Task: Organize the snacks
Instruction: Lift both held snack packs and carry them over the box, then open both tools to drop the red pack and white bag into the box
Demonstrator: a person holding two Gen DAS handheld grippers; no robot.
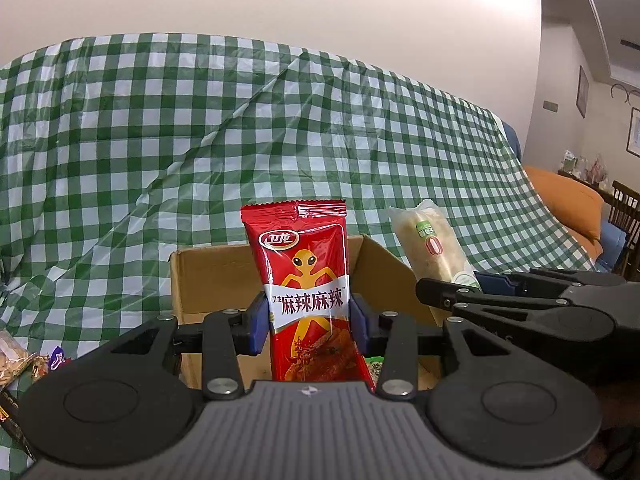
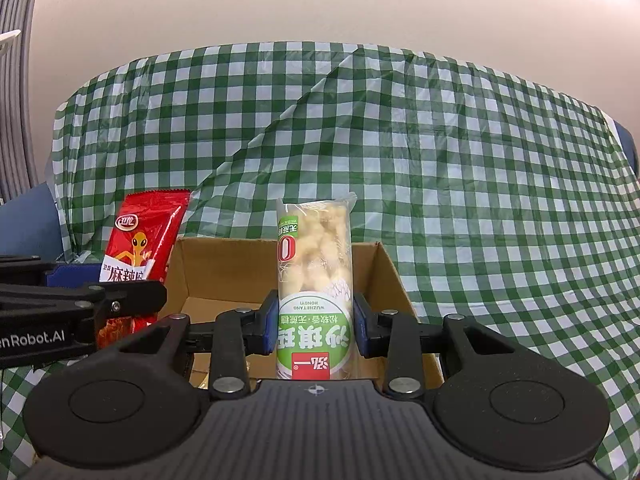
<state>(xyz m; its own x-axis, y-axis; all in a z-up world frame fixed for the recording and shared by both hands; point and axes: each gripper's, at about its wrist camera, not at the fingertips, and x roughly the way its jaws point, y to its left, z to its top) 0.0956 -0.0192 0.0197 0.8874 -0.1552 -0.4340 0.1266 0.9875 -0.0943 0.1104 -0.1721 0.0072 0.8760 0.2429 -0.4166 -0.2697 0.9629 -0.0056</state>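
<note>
My left gripper [image 1: 310,322] is shut on a red spicy-strip snack packet [image 1: 306,264], held upright over an open cardboard box [image 1: 208,276]. My right gripper [image 2: 315,328] is shut on a clear and green pastry packet [image 2: 314,264], held upright over the same box [image 2: 224,272]. In the left wrist view the right gripper [image 1: 448,296] and its pastry packet [image 1: 432,240] show at the right. In the right wrist view the left gripper [image 2: 132,300] and the red packet [image 2: 140,240] show at the left.
A green and white checked cloth [image 1: 200,128] covers the sofa behind the box. Several loose snack packets [image 1: 16,356] lie at the lower left. An orange cushion [image 1: 568,200] and a wooden chair [image 1: 624,208] stand at the far right.
</note>
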